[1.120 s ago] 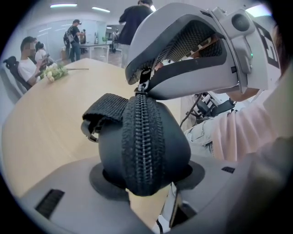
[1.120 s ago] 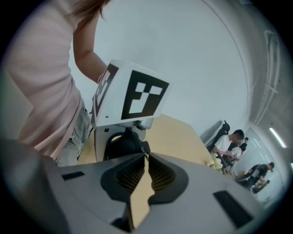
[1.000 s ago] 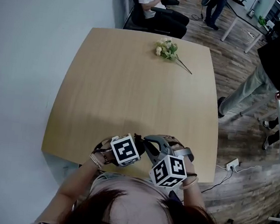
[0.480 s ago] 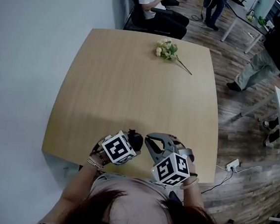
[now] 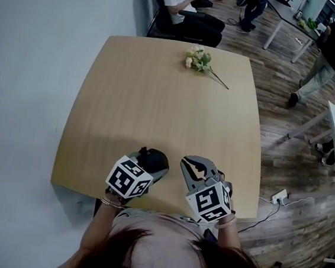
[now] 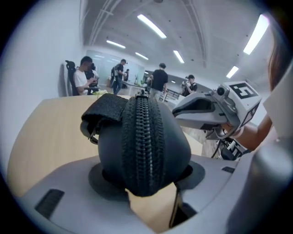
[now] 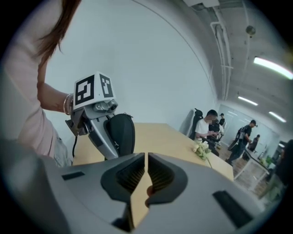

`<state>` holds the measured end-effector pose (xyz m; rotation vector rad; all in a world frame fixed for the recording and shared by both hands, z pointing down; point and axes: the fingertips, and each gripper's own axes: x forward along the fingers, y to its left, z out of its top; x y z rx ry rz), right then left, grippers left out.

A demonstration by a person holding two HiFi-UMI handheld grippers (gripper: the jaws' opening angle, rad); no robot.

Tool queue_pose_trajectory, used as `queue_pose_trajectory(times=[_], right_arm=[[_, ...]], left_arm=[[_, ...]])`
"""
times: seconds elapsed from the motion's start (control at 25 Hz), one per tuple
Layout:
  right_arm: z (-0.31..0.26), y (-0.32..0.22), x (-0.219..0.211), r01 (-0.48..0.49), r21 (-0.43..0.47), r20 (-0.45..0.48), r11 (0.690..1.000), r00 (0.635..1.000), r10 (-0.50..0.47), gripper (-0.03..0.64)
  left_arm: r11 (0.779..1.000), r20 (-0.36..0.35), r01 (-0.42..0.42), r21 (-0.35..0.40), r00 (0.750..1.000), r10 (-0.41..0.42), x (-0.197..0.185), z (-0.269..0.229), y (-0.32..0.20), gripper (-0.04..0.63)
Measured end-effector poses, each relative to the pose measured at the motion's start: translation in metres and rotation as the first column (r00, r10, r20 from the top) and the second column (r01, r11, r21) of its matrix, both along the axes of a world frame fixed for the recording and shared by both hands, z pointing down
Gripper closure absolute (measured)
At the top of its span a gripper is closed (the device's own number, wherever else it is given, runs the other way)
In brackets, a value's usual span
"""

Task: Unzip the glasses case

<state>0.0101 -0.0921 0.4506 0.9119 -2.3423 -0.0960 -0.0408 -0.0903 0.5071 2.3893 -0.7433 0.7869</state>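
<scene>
Bright, even light falls from ceiling strip lights [image 6: 151, 26]. Both gripper views bend strongly into dark round corners. A soft shadow lies along the tabletop's [image 5: 159, 100] near edge.

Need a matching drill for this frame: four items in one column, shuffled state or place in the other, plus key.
Items:
1. glasses case
2. left claw
3. right claw
4. flower bunch

States or places:
A. lying at the far end of the table
B. shut, nothing between the jaws
C. black, zipper teeth meshed
D. clamped on a thing

Pairs: 1-C, 2-D, 3-B, 4-A
</scene>
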Motion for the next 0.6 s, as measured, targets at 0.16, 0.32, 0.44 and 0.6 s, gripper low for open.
queue_pose_trajectory(times=[0.16, 0.32, 0.44, 0.6], right_arm=[[0.000, 0.001, 0.002, -0.041, -0.019, 0.037, 0.999, 0.998, 0.042, 0.589], [-0.006, 0.003, 0.006, -0.081, -0.030, 0.081, 0.996, 0.993, 0.083, 0.589], [-0.015, 0.007, 0.012, -0.104, -0.046, 0.134, 0.994, 0.985, 0.109, 0.589], [-0.022, 0.015, 0.024, -0.123, -0.065, 0.181, 0.990, 0.974, 0.133, 0.591]], left_arm=[[0.992, -0.080, 0.115, 0.060, 0.991, -0.110, -0.011, -0.018, -0.011, 0.357], [0.972, -0.161, 0.216, 0.093, 0.967, -0.199, -0.019, -0.036, -0.015, 0.357], [0.954, -0.233, 0.282, 0.105, 0.939, -0.252, -0.022, -0.053, -0.013, 0.357], [0.933, -0.289, 0.335, 0.130, 0.913, -0.287, -0.019, -0.072, -0.007, 0.357]])
